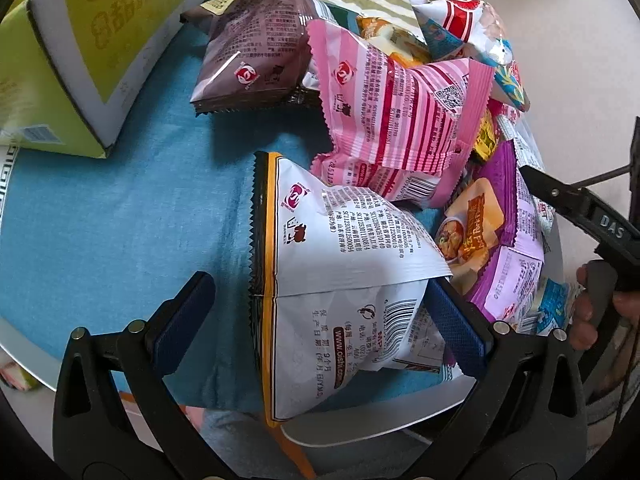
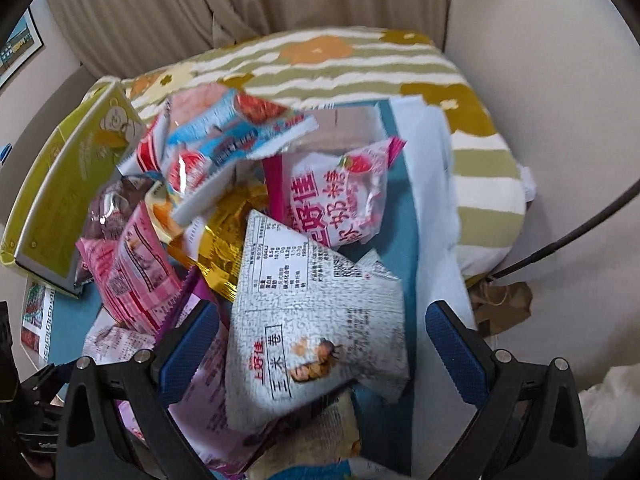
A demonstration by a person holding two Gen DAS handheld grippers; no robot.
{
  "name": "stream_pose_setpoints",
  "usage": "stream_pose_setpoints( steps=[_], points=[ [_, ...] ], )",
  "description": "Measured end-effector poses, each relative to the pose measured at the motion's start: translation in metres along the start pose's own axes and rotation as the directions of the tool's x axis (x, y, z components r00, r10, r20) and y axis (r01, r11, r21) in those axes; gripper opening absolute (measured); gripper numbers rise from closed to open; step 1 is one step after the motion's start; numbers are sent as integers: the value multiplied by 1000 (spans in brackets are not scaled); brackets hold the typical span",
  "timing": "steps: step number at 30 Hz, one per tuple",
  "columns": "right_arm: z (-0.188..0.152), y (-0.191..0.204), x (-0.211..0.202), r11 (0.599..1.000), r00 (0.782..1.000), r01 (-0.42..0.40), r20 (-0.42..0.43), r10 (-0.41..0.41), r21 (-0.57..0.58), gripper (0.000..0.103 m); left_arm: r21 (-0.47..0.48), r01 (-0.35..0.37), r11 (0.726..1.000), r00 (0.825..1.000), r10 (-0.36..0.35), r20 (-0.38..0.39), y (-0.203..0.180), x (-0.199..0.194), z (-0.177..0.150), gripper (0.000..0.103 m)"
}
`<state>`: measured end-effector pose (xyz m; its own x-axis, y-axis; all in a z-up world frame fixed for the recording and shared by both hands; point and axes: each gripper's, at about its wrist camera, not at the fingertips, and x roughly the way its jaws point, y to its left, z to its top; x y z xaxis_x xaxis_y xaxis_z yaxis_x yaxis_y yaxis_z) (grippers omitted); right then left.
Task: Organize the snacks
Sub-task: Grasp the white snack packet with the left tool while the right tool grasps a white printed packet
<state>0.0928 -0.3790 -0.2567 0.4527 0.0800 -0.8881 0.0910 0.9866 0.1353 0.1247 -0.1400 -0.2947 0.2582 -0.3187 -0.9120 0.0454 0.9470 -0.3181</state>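
Evidently the left hand-held gripper (image 1: pixel 316 312) stood wide open, its blue pads either side of a white packet with an orange edge (image 1: pixel 340 280); the right pad (image 1: pixel 452 324) sat against or just under the packet's near right corner, while the left pad was well clear over bare blue cloth (image 1: pixel 120 220). That straddle looked like the setup for a pinch across the packet, which lay nearest and freest of the heap, so it was probably the next one to be sorted. Beyond it a pink striped packet (image 1: pixel 400 120) leaned on a brown one (image 1: pixel 252 52), and purple packets (image 1: pixel 500 232) crowded to the right. A green-and-white box (image 1: pixel 80 52) lay tipped at the far left, its mouth apparently turned toward the pile, likely the place meant for the snacks.

The right hand-held gripper (image 2: pixel 324 340) was also spread open, framing a white corn-roll packet (image 2: pixel 316 320) that rested on top of the heap; whether either pad touched it could not be told. Farther off sat a pink strawberry candy bag (image 2: pixel 340 196), a gold foil wrapper (image 2: pixel 224 248) and a red-and-blue packet (image 2: pixel 224 136), loosely piled on the cloth-covered tabletop, with a striped flowered cushion (image 2: pixel 360 68) behind them. Nothing was gripped yet, and most of the sorting seemed still to do.
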Motion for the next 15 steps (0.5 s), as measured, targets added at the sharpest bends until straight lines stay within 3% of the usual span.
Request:
stream_pose_setpoints(
  steps=[3, 5, 7, 11, 15],
  points=[
    [1, -5, 7, 1000, 1000, -13, -27, 13, 3, 103, -8, 36, 999, 999, -36, -14, -2, -1, 1, 86],
    [2, -10, 13, 999, 998, -31, -45, 32, 14, 103, -10, 63, 998, 998, -63, -17, -9, 2, -1, 70],
    [4, -13, 17, 999, 997, -48, -63, 50, 24, 102, -2, 73, 997, 997, -73, -18, -16, 4, -2, 62],
    [5, -18, 24, 996, 993, -77, -91, 81, 41, 93, 20, 48, 999, 999, -47, -8, -42, 7, 0, 58],
    [10, -23, 24, 996, 991, -84, -99, 88, 40, 74, 33, 33, 999, 999, -33, 2, -54, 5, 2, 51]
  ],
)
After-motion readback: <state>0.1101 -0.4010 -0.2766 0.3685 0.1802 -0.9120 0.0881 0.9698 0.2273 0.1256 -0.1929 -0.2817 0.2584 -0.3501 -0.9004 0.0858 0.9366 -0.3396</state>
